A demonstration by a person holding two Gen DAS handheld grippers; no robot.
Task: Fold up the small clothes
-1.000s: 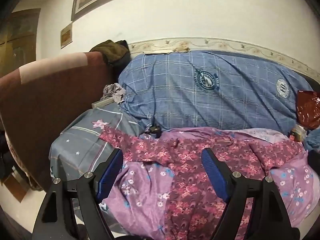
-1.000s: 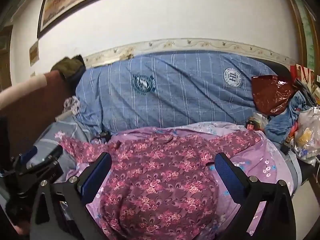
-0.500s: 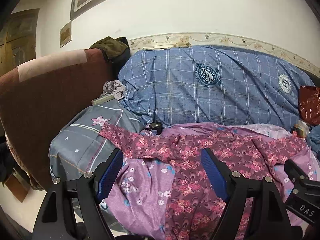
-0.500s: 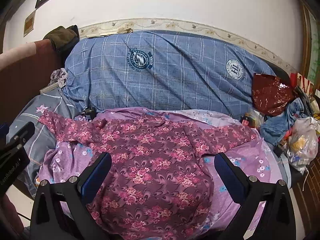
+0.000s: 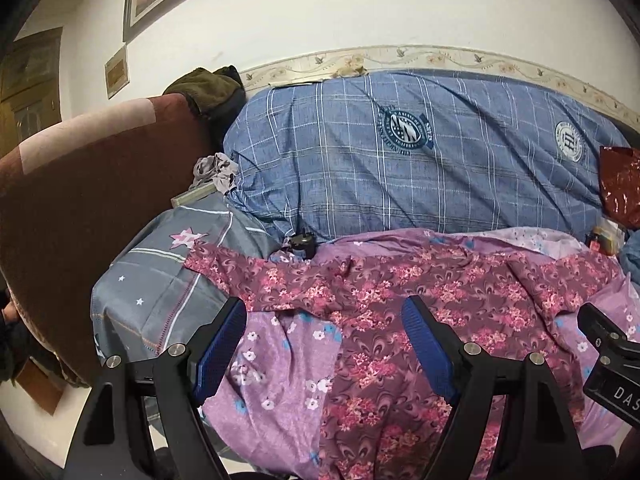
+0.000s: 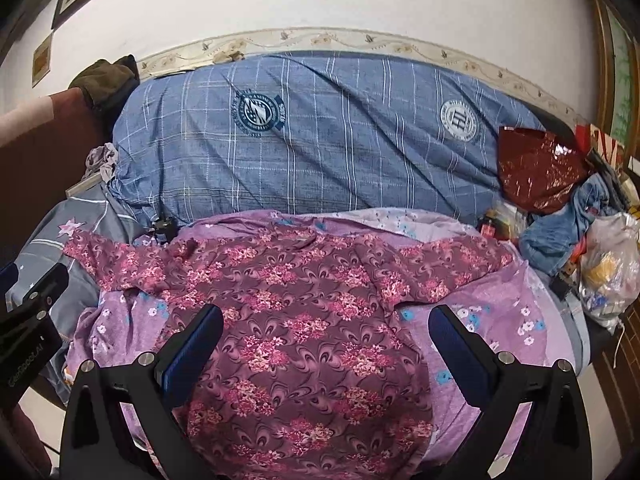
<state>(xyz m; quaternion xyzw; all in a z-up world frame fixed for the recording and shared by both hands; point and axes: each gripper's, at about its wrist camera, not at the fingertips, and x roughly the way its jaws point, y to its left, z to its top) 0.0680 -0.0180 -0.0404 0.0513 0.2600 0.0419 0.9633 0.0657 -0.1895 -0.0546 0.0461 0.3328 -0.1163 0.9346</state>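
A maroon floral long-sleeved top [image 6: 304,304] lies spread flat on a lilac flowered sheet [image 6: 496,312], sleeves out to both sides. It also shows in the left wrist view [image 5: 432,300]. My left gripper [image 5: 324,344] is open and empty, above the top's left half near the left sleeve [image 5: 240,268]. My right gripper [image 6: 326,348] is open and empty, above the top's lower body. Part of the right gripper's body [image 5: 612,360] shows in the left wrist view, and the left gripper's body [image 6: 28,320] in the right wrist view.
A blue checked quilt [image 6: 320,136] lies along the wall behind. A grey star-patterned pillow [image 5: 160,280] and a brown headboard [image 5: 80,200] are at left. A red bag [image 6: 536,168], blue cloth [image 6: 568,228] and plastic bag [image 6: 608,264] crowd the right. A black plug [image 5: 302,242] lies by the quilt.
Both grippers have risen and pulled back a little, the right one turning left so more of the top shows. The top has not moved. Both stay open.
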